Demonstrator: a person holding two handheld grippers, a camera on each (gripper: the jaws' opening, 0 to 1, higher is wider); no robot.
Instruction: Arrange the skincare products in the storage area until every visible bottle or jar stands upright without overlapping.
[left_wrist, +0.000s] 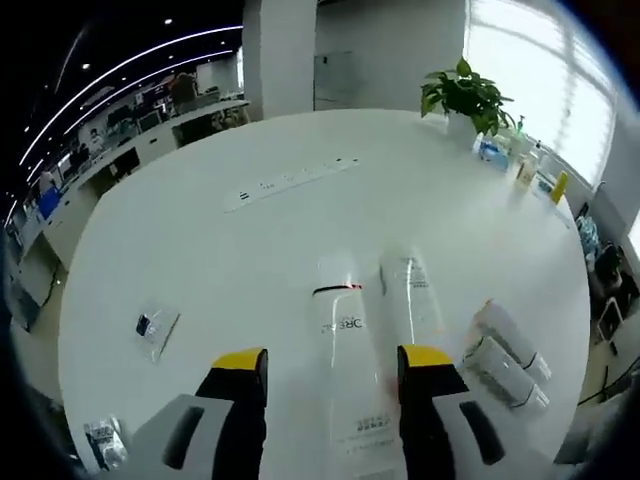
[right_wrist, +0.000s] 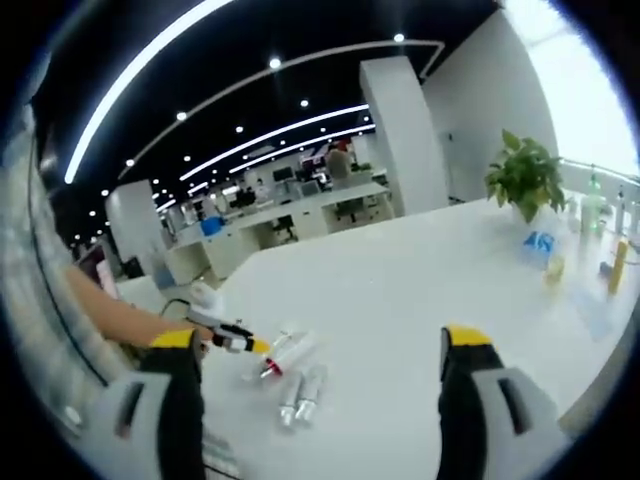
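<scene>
Tube between jaws: clear tube (left_wrist: 352, 340) with a red band is lying flat on the white table (left_wrist: 200, 250), its long axis running straight ahead along the line of the left gripper (left_wrist: 331, 362), and its near end is sitting in the gap between the two yellow-tipped jaws.

Left jaws: standing apart, spread wider than the tube, not pressing it as far as the left gripper view shows.

Neighbour: second clear tube (left_wrist: 408, 295) is lying just beside the first on its right, roughly parallel (close enough that the right jaw is passing beside it).

Pair at right edge: two grey-capped tubes (left_wrist: 508, 358) are lying side by side towards the table's right edge, also flat.

Right gripper (right_wrist: 324, 345): hanging well back from the products, jaws parted and holding nothing; in its view the tubes (right_wrist: 290, 375) are lying ahead and to the left, with the other gripper (right_wrist: 235, 340) over them.

Nearer hand: left, judging by both views.

Task state: nothing is standing upright yet, so every tube is awaiting lifting.
</scene>
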